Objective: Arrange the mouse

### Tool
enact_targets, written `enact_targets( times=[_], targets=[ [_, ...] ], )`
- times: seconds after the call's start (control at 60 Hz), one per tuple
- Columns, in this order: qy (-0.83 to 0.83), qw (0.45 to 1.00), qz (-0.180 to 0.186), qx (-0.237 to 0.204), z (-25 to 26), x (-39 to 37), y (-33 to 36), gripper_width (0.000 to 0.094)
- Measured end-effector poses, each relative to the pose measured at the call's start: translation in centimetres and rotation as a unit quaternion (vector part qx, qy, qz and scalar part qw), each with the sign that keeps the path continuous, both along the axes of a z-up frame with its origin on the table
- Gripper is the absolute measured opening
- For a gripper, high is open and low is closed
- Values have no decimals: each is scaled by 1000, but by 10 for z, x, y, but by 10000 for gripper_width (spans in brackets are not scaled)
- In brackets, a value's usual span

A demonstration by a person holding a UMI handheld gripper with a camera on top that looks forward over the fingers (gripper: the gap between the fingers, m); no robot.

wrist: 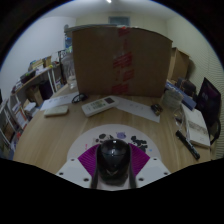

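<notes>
A black computer mouse [113, 160] sits between my fingers, whose magenta pads [90, 158] press on it from both sides. My gripper [113, 165] is shut on the mouse and holds it over a round white mat [85, 147] with dark markings on the wooden table [70, 128].
A large cardboard box [118, 62] stands upright across the table's far side. A white keyboard [130, 106] and a small white device [97, 105] lie ahead of the mat. Shelves [25, 95] are to the left. A book [197, 128] and a black pen [187, 141] lie at right.
</notes>
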State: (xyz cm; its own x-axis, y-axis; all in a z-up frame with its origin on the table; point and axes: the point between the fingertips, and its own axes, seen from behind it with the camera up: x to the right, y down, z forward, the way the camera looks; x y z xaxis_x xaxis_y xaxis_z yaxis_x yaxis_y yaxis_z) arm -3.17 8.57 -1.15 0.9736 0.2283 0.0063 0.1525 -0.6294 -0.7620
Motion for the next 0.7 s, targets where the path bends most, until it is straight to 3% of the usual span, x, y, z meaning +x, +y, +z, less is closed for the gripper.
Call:
enact_targets(
  times=[0.05, 0.067, 0.117, 0.133, 0.217, 0.267, 0.7],
  targets=[
    [10, 1000, -4, -8, -2, -1, -2, 560],
    [12, 1000, -3, -9, -3, 0, -2, 528],
    [19, 1000, 1, -5, 0, -2, -2, 587],
    [23, 1000, 4, -5, 0, -4, -4, 667],
    [33, 999, 10, -3, 6, -6, -13, 890],
    [36, 999, 10, 1, 12, -5, -22, 831],
    [94, 993, 20, 66, 62, 55, -184, 834]
  ],
)
